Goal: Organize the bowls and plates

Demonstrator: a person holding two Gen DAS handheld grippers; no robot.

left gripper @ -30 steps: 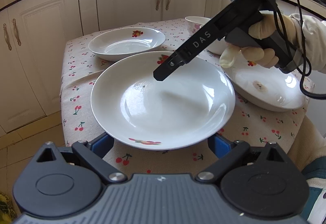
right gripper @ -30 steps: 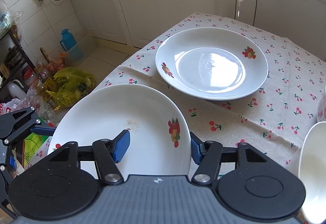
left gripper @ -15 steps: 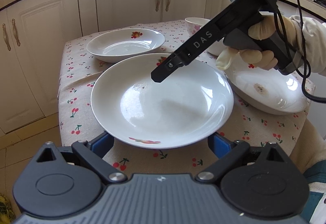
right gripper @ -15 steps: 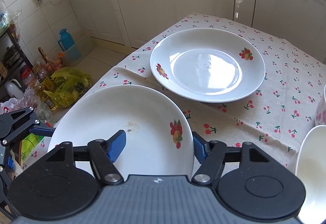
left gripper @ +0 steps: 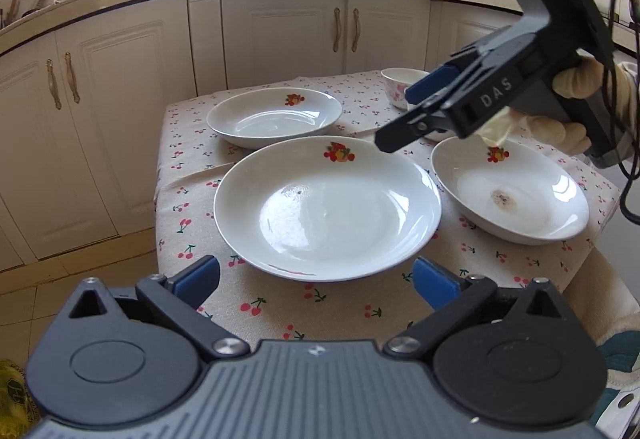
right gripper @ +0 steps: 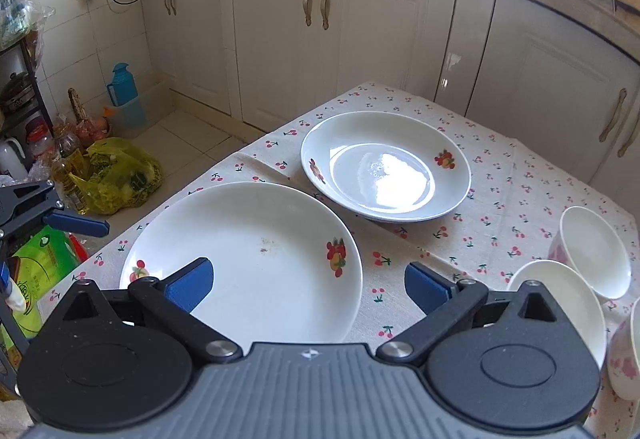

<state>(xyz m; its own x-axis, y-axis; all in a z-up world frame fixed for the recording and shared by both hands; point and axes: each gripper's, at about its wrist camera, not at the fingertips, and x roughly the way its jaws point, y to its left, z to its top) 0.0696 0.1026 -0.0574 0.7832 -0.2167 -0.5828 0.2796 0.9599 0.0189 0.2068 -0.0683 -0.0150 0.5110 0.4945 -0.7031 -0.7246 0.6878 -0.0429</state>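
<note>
Because the big white china plate with red fruit pictures [left gripper: 328, 207] is hard, smooth and easy to break, it should be pinched at its thin raised rim, not the slippery middle. It lies flat on the table with the cherry-print cloth [left gripper: 340, 303], close to the near edge. The left gripper [left gripper: 316, 279] has just opened wide and holds nothing. The right gripper [right gripper: 308, 279] has just opened wide too, over the plate, not touching it. A second fruit plate [right gripper: 384, 167] sits just behind, bowls crowd the right, and the left edge drops to the floor.
</note>
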